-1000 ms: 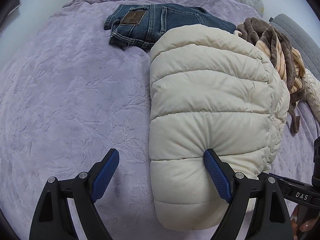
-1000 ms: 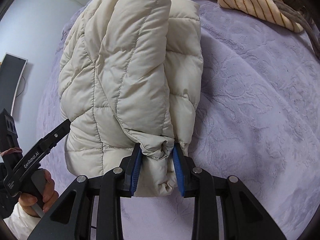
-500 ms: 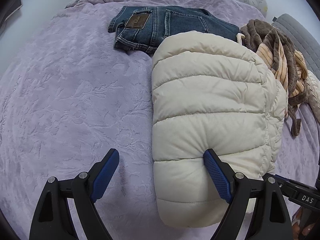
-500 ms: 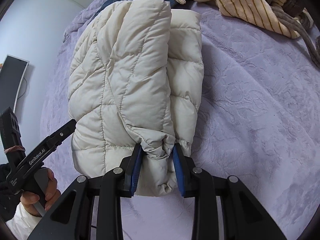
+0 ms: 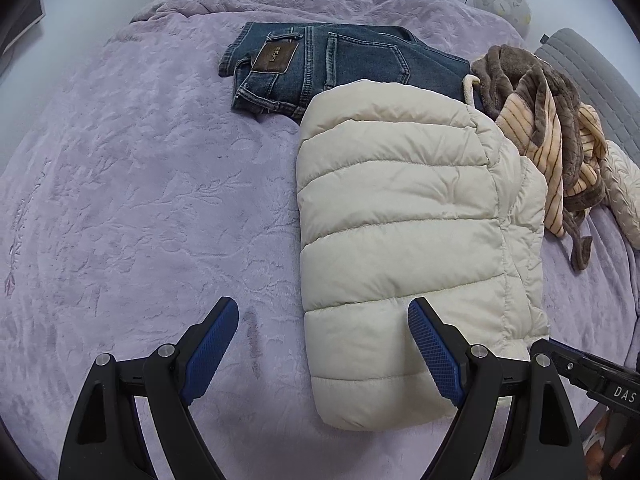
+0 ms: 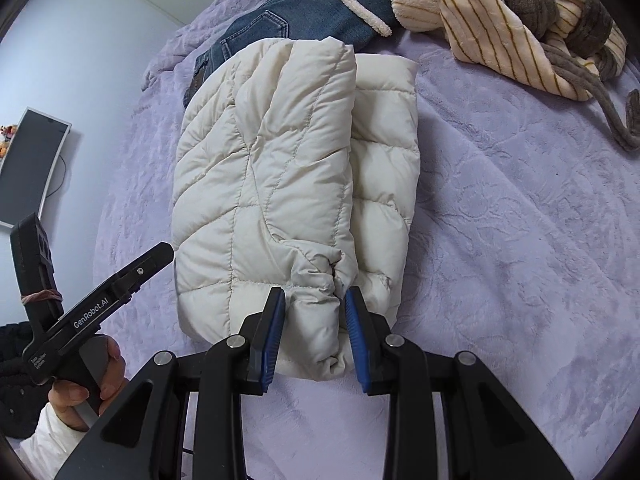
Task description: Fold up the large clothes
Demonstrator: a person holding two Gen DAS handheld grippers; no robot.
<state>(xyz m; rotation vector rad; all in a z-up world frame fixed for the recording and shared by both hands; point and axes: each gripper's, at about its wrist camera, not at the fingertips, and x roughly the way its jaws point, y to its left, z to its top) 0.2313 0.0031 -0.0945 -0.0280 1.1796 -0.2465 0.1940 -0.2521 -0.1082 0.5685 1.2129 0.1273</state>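
A cream puffer jacket point(image 5: 400, 216) lies folded into a thick bundle on the purple bedspread point(image 5: 140, 200). My left gripper point(image 5: 322, 344) hangs open over the bundle's near left corner. Its left pad point(image 5: 210, 354) is over bare bedspread and its right pad point(image 5: 434, 354) is above the jacket, not pressing it. In the right wrist view the same jacket point(image 6: 272, 168) shows its layered side. My right gripper point(image 6: 314, 304) is shut on the puckered sleeve end at the near edge, and fabric fills the gap between its pads.
Folded blue jeans point(image 5: 320, 68) lie behind the jacket. A heap of brown and striped fleece clothes point(image 5: 548, 120) sits to the right, also in the right wrist view point(image 6: 500, 12). A hand point(image 6: 80, 384) holds the left gripper's handle. A monitor point(image 6: 28, 168) stands off the bed.
Both grippers have risen, so the jacket looks smaller and farther. The left gripper's right pad no longer dents the jacket. The right gripper keeps its hold on the sleeve end.
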